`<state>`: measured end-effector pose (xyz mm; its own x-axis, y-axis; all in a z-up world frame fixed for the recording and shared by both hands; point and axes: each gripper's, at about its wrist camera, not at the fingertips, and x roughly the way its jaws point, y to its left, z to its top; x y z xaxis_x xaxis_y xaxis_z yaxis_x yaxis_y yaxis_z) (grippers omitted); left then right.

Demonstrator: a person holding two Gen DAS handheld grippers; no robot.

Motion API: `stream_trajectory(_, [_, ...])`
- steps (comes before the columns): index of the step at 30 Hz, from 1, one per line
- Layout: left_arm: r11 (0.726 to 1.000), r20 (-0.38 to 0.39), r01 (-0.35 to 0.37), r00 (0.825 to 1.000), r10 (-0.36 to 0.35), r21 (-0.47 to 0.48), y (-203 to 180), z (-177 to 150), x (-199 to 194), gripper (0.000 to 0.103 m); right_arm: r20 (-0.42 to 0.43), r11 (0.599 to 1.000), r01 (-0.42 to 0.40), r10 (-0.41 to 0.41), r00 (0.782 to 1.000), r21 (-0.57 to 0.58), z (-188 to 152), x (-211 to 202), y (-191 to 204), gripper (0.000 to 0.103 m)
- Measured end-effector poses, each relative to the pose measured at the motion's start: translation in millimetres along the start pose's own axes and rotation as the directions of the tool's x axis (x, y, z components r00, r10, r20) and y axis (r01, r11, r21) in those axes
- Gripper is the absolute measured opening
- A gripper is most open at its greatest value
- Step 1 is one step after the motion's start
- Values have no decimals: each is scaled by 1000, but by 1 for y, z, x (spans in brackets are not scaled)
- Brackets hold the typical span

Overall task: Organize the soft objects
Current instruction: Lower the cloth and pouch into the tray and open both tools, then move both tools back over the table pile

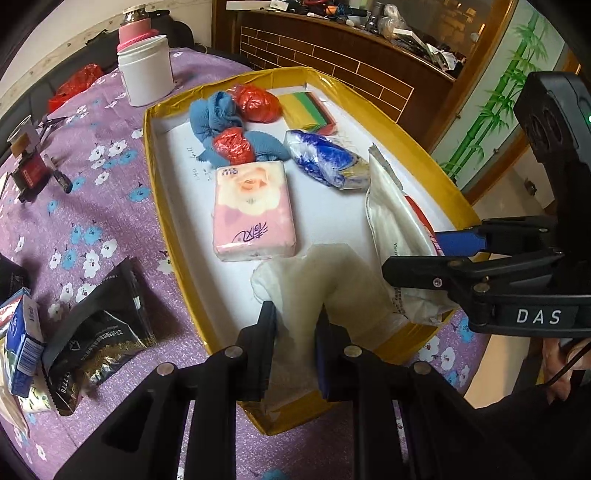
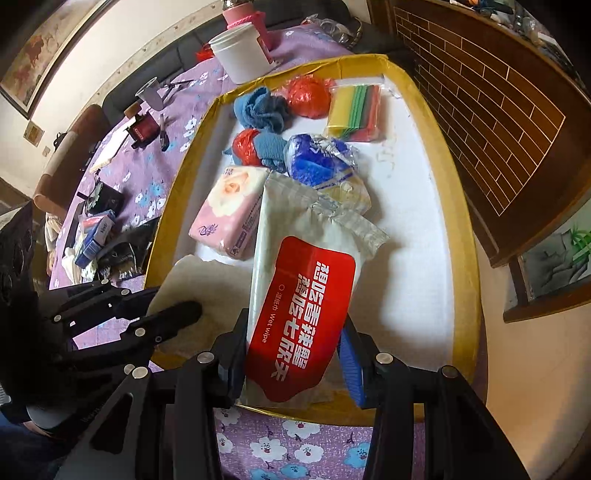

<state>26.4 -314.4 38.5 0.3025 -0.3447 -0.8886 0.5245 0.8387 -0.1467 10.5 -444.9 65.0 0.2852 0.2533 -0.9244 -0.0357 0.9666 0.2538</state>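
Note:
A yellow-rimmed tray (image 1: 159, 192) (image 2: 461, 221) with a white floor lies on the purple flowered tablecloth. My left gripper (image 1: 297, 350) (image 2: 162, 306) is shut on a cream cloth (image 1: 314, 288) (image 2: 199, 280) that hangs over the tray's near corner. My right gripper (image 2: 291, 358) (image 1: 417, 254) is shut on a white wet-wipe pack with a red label (image 2: 303, 314) (image 1: 395, 221), held over the tray's near end. In the tray lie a pink tissue pack (image 1: 253, 210) (image 2: 225, 210), a blue cloth (image 1: 214, 118), two red plastic bags (image 1: 258, 103), a blue-and-white packet (image 1: 325, 158) and a bag of coloured sheets (image 1: 306, 110).
A white can (image 1: 146, 74) and a pink bottle (image 1: 135, 26) stand beyond the tray. A black pouch (image 1: 99, 332) and a blue carton (image 1: 22, 339) lie left of it, with small tools (image 1: 33, 173) further back. A brick-patterned wooden cabinet (image 2: 498, 110) runs along the right.

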Motion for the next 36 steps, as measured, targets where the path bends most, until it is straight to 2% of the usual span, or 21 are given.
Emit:
stream_trajectory(2, [1000,0,-4,1000,4,-4,1,0,0,23,-3,1000,0,0,1000,-2,0,1,0,48])
stream_trajectory(7, [1000,18,-14,1000,14,-9,3,0,-5,46,-18,1000,12,-12,1000,3,0,4,1,49])
stream_trajectory(13, [1000,52,-22,998,22,2,4,-1,-18,50,46,999,35,-36,998,24,2,-12,2,51])
stream_trajectory(16, [1000,71,-28,997,28,-2,6,-2,-26,55,79,998,45,-48,996,38,3,-20,4,56])
stream_trajectory(21, [999,97,-37,995,39,-27,15,-7,-40,55,128,997,60,-67,990,57,2,-29,11,57])
stream_trajectory(26, [996,120,-55,991,62,-64,31,-18,-56,55,171,1000,-16,11,985,24,2,-34,34,57])
stream_trajectory(31, [990,123,-82,988,97,-116,53,-35,-70,55,151,994,-69,81,985,-83,-1,-24,76,57])
stream_trajectory(36, [977,128,-110,983,134,-180,80,-56,-86,55,120,985,-103,120,986,-140,-2,-11,108,57])
